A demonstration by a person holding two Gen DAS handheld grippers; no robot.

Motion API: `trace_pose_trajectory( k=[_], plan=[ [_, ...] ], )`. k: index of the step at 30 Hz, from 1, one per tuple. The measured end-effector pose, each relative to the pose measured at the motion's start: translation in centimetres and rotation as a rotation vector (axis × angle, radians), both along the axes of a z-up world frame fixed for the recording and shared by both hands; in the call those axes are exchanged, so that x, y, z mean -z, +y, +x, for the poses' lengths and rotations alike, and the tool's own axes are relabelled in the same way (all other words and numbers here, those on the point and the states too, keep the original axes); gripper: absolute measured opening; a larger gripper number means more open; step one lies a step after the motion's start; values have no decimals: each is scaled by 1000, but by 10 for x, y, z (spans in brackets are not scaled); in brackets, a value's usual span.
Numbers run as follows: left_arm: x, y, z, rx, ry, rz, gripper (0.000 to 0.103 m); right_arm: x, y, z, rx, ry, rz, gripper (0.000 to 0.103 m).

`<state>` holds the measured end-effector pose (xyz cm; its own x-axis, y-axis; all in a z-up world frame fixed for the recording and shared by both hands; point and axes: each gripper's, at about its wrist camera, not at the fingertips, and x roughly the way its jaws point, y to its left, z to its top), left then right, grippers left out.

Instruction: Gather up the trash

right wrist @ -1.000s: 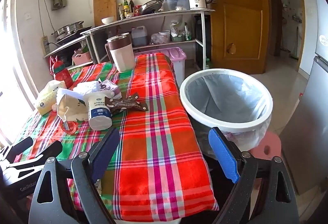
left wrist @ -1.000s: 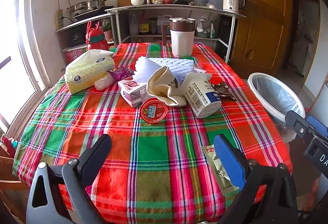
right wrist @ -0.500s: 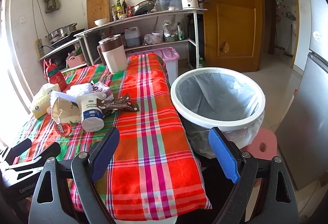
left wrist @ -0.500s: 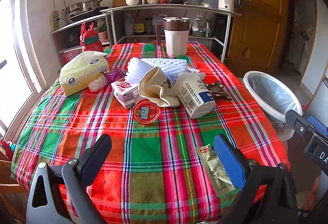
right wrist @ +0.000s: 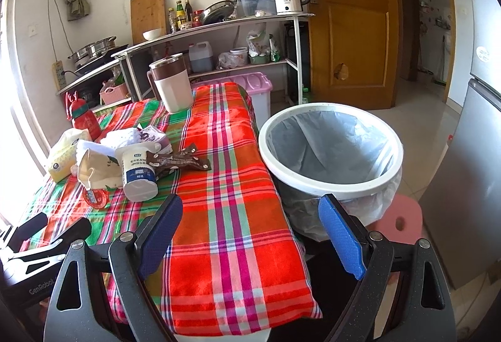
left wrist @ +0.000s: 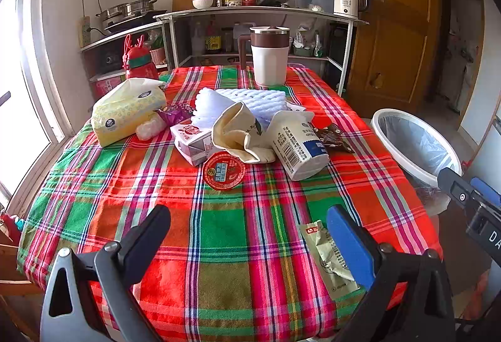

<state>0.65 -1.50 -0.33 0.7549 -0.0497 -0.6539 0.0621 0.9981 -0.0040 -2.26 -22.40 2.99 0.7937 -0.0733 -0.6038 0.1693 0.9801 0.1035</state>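
Both the left gripper [left wrist: 249, 227] and right gripper [right wrist: 250, 213] were held wide, fingers empty; a green packet [left wrist: 325, 260] was seen at 5 o'clock on the table [left wrist: 219, 232].

trash pile [left wrist: 250, 135] mid-table, tissue pack [left wrist: 128, 110] to its left, jug [left wrist: 269, 57] behind, lined bin [right wrist: 332, 151] beside table's right edge.

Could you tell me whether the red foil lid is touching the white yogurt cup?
Apart. The left wrist view shows tablecloth between the red foil lid and the white yogurt cup.
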Motion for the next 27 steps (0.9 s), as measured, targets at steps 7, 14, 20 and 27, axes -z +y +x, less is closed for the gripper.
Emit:
trace_pose_trajectory(
  k=[7, 14, 20, 27],
  plan=[
    [0, 1, 0, -2, 1, 0, 101, 0, 1, -1, 1, 0, 1, 89],
    [0, 1, 0, -2, -2, 1, 101, -1, 1, -1, 1, 2, -2, 89],
    [-1, 1, -1, -3, -5, 0, 101, -1, 1, -1, 1, 0, -2, 89],
    [-1, 1, -2, -5, -6, 1, 101, -1, 2, -1, -1, 3, -2, 89]
  ],
)
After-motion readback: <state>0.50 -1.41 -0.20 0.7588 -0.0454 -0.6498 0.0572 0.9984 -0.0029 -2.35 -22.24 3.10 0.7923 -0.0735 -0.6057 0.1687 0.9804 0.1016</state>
